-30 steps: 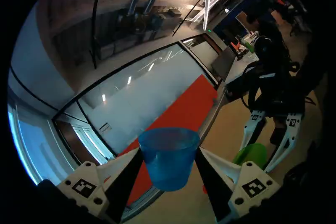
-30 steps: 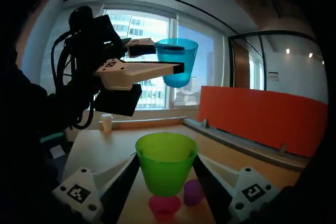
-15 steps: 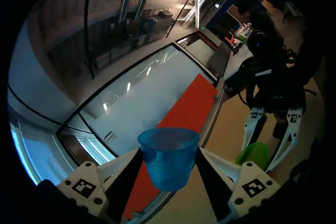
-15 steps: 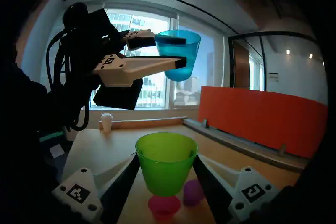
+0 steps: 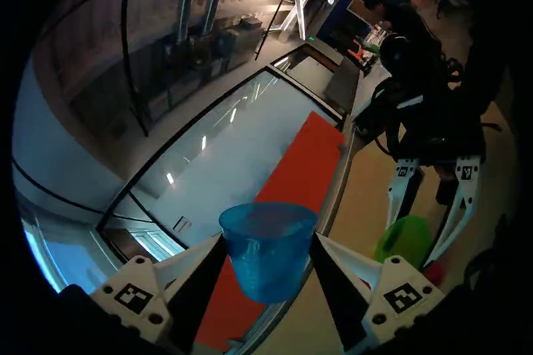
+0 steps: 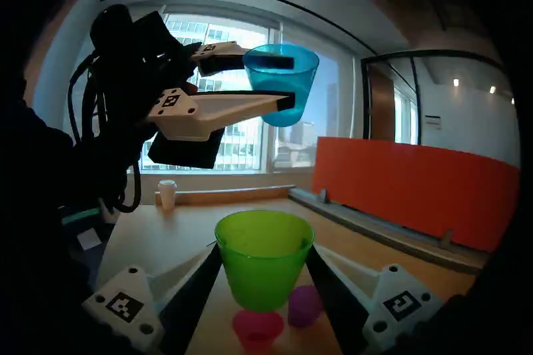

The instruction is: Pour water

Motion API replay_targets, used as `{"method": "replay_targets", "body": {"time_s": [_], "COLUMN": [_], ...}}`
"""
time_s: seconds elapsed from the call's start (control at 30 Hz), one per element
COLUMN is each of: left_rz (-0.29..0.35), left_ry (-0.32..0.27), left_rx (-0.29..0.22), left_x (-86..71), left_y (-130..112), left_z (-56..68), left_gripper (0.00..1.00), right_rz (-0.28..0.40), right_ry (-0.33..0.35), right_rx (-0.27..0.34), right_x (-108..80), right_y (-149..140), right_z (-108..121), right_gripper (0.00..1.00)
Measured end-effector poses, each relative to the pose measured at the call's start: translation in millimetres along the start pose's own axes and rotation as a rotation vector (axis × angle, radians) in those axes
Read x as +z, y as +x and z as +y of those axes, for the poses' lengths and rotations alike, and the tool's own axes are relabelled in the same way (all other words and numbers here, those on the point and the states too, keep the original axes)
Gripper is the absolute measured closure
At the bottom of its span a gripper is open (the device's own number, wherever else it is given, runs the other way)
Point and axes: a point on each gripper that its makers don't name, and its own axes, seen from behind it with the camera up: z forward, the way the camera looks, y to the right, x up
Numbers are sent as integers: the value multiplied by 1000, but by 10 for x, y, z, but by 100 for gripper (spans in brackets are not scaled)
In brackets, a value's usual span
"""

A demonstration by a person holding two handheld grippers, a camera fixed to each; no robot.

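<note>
A translucent blue cup (image 5: 268,252) is clamped between the fingers of my left gripper (image 5: 268,268), which points upward toward the ceiling. From the right gripper view the same blue cup (image 6: 280,82) hangs high in the air, tilted, above and behind a green cup (image 6: 264,258). My right gripper (image 6: 264,275) is shut on that green cup, which stands upright just over the wooden table (image 6: 166,238). In the left gripper view the green cup (image 5: 402,240) and the right gripper (image 5: 433,222) appear low at the right.
A pink cup (image 6: 256,328) and a purple cup (image 6: 304,305) sit on the table right under the green cup. A small white cup (image 6: 166,193) stands at the table's far edge by the window. An orange partition (image 6: 420,188) runs along the right side.
My left gripper has tipped the blue cup further and lifted it slightly. The right gripper and green cup have stayed in place.
</note>
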Motion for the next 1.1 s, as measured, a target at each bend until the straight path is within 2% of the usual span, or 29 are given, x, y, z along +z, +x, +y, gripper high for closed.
{"method": "replay_targets", "body": {"time_s": [0.4,0.8,1.1], "left_rz": [13,19,17], "left_ry": [8,5,17], "left_rx": [61,132,172], "left_x": [-5,-7,1], "left_y": [86,120,145], "left_z": [-19,81,69], "left_gripper": [17,17,17], "right_rz": [2,4,3], "right_ry": [-1,-5,-8], "right_rx": [-1,0,-2], "right_x": [10,12,-5], "right_y": [20,19,29], "right_z": [7,18,21], "right_gripper": [12,12,12]}}
